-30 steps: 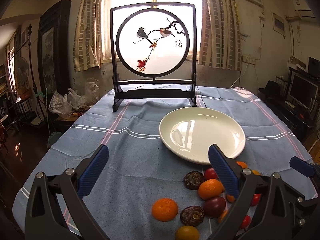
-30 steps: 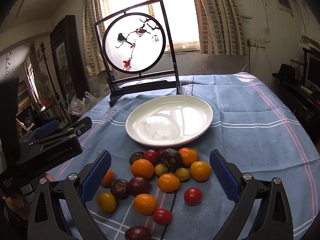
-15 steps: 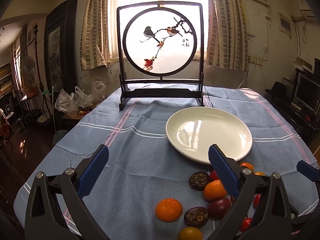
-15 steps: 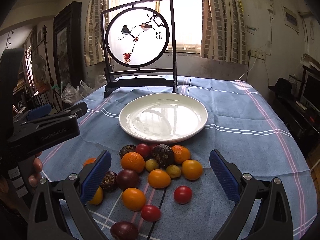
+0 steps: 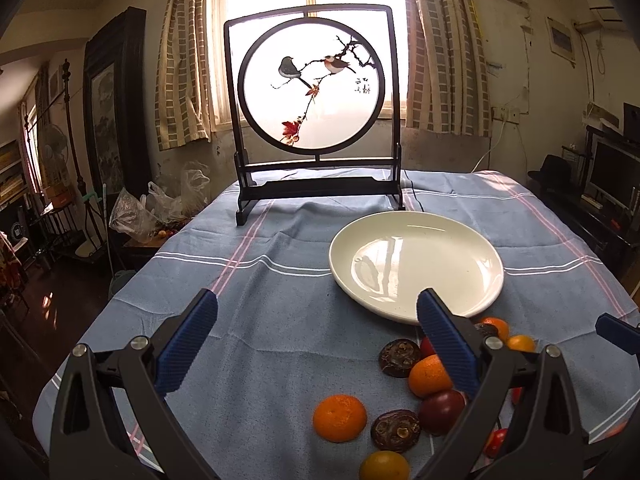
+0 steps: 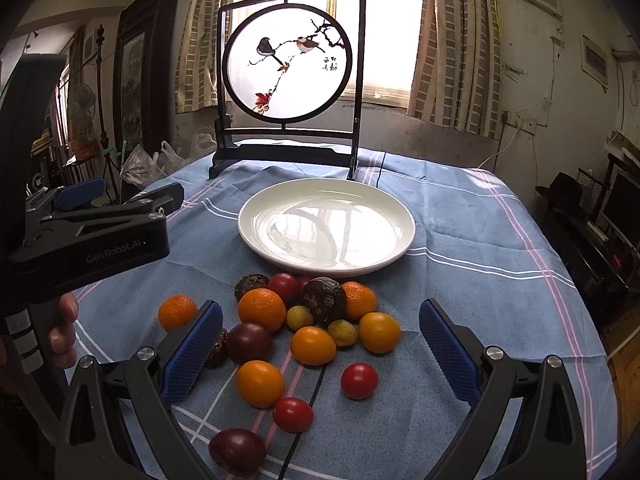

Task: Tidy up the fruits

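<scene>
From the left wrist camera: the left gripper [image 5: 316, 320] is spread wide with nothing between its blue pads, hovering over the blue striped tablecloth [image 5: 256, 320]. The white plate [image 5: 416, 266] sits ahead and a bit to the right, with no fruit on it, and the right pad overlaps its near rim in the picture. The fruit pile is low on the right side, mostly past the right finger: a mandarin [image 5: 340, 417] sits alone just inside the gap, a wrinkly dark passion fruit [image 5: 395, 429] right beside it, a dark plum [image 5: 442, 411] and another orange [image 5: 430, 376] tucked against the finger. The bird-painting screen [image 5: 314, 92] stands at the far end by the window.

Right wrist camera: the right gripper [image 6: 320, 338] is also wide open, holding nothing, and the pile lies pretty much straight between its fingers. There's oranges, a dark plum [image 6: 250, 342], little yellow-green fruits [image 6: 300, 317], a cherry tomato [image 6: 359, 381] and another one [image 6: 293, 414] closer in. A second plum [image 6: 237, 451] is at the bottom edge. The plate is just beyond the pile, nearly touching the farthest fruits. Off to the left you can see the other gripper's black body and the person's fingers [image 6: 64, 326] wrapped on its handle.
</scene>
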`<state>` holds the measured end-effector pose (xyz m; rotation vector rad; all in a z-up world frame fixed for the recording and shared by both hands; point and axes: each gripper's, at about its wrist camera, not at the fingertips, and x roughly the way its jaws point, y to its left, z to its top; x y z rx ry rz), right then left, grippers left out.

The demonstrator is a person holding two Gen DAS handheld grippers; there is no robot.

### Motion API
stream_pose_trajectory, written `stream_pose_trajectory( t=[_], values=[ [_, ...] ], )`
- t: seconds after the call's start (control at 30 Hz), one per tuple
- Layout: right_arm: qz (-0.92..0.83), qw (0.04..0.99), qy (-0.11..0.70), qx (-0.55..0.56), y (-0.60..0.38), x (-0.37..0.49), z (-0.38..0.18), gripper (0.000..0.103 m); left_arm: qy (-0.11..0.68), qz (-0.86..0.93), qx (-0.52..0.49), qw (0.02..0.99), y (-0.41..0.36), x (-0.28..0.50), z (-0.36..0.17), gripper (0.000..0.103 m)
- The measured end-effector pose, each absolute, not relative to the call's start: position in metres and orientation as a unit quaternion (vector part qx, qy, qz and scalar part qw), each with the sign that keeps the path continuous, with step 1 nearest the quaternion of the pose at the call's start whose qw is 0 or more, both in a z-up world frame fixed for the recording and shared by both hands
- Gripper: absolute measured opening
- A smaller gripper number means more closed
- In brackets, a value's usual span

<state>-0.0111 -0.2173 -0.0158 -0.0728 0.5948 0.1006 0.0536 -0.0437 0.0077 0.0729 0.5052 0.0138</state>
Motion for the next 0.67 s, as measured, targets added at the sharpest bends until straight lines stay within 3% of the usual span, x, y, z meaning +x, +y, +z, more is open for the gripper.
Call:
stream_pose_trajectory(
  t=[0.2, 0.67],
  values=[
    [0.049, 0.952, 0.299, -0.036, -0.218, -0.010, -0.021, 0.099, 0.287, -0.011, 0.008, 0.958, -0.040, 0.062, -0.001, 0.098],
    [0.042, 0.953, 0.297, -0.031, -0.223, -0.007, -0.024, 0.099, 0.266, -0.007, 0.036, 0.963, -0.053, 0.061, 0.008, 0.098]
  ],
)
